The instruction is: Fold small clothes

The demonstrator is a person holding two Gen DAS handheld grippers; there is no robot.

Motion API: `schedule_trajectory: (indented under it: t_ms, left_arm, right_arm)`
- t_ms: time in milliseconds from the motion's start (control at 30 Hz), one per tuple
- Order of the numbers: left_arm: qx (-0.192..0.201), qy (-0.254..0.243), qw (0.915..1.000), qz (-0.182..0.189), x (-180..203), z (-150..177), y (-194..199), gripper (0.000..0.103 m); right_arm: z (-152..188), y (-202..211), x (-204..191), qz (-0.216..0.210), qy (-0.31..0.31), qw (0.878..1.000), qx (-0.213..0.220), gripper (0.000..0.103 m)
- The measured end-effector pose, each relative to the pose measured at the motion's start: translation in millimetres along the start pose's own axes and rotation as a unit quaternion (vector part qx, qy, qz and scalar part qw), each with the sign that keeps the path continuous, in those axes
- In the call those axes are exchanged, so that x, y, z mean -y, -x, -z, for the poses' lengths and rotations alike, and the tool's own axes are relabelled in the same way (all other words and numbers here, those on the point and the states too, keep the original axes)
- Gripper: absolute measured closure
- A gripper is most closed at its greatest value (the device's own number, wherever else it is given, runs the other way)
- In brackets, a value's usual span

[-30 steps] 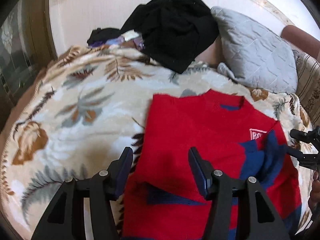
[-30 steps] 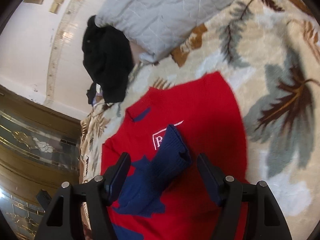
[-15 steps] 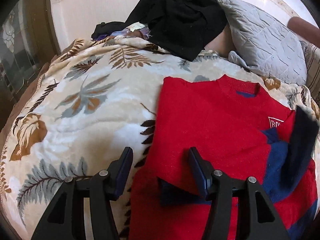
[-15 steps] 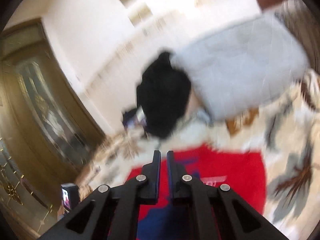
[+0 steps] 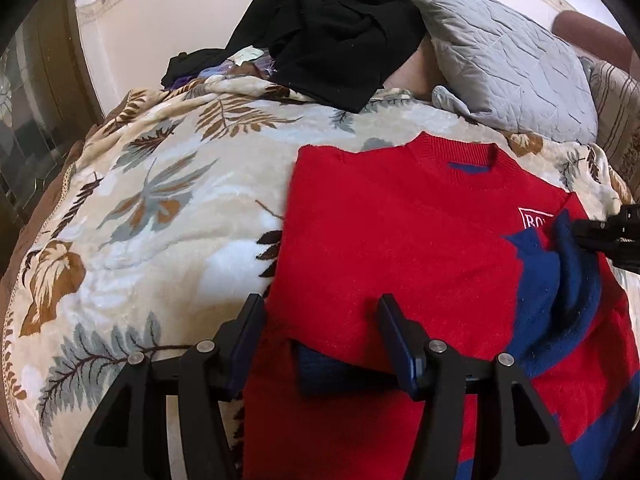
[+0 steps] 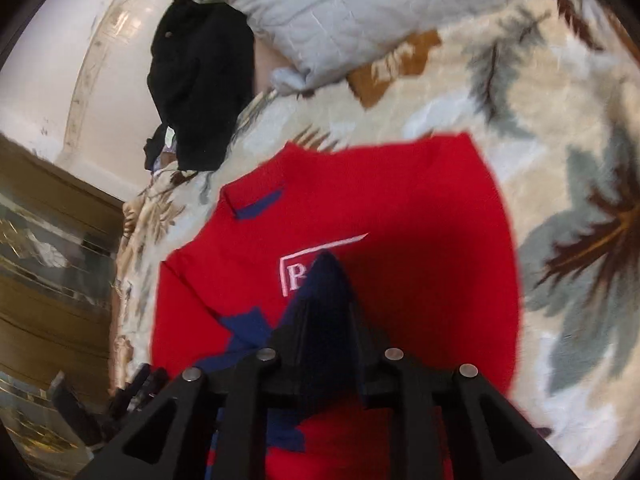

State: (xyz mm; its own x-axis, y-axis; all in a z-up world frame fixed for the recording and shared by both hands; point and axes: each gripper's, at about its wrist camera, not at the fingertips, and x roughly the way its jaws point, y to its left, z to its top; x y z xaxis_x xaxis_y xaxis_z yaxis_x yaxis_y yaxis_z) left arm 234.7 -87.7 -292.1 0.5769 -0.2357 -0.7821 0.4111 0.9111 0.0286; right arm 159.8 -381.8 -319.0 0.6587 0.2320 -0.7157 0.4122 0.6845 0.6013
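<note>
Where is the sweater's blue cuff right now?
The blue cuff sits between the right gripper fingers, whose jaws are opening, over the red sweater chest logo; in the left view it's at far right.

Sweater [image 5: 400,248] hem cut off below; chest lettering [image 6: 298,274] partly hidden.

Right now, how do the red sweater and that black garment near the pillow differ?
The red sweater lies spread flat on the leaf-print blanket; the black garment sits bunched in a heap. The sweater has navy sleeves and a white logo; the black garment is plain. The right tool pinches the sweater's navy cuff; nothing touches the black garment. Both rest on the bed.
</note>
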Motion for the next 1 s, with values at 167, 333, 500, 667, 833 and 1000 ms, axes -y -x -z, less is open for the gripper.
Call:
schedule_trajectory:
  t_ms: [167,333,500,667,833,1000]
  left_arm:
    - [0.003,0.015,0.9999,0.004,-8.3,-1.4,2.4,0.043]
    - [0.017,0.020,0.9996,-0.013,-11.6,-5.8,5.4,0.043]
    - [0.025,0.014,0.9992,-0.030,-10.7,-9.4,3.3,0.043]
    - [0.025,0.013,0.9991,-0.031,-10.2,-11.4,1.0,0.043]
    - [0.027,0.018,0.9987,-0.040,-14.0,-14.5,-0.8,0.043]
    - [0.041,0.045,0.9970,-0.048,-23.3,-17.7,5.6,0.043]
  right_arm:
    - [6.7,58.1,-21.8,-0.063,0.059,0.988,0.128,0.055]
    - [2.9,52.2,-12.5,-0.047,0.042,0.990,0.129,0.004]
    - [-9.4,6.9,7.1,-0.032,0.013,0.999,0.032,0.030]
    - [-14.2,-31.1,-0.7,-0.010,0.034,0.999,-0.002,0.051]
    - [-4.0,-27.4,-18.0,-0.005,0.048,0.999,-0.022,0.093]
    - [6.5,72.6,-62.1,-0.093,0.118,0.981,0.126,0.094]
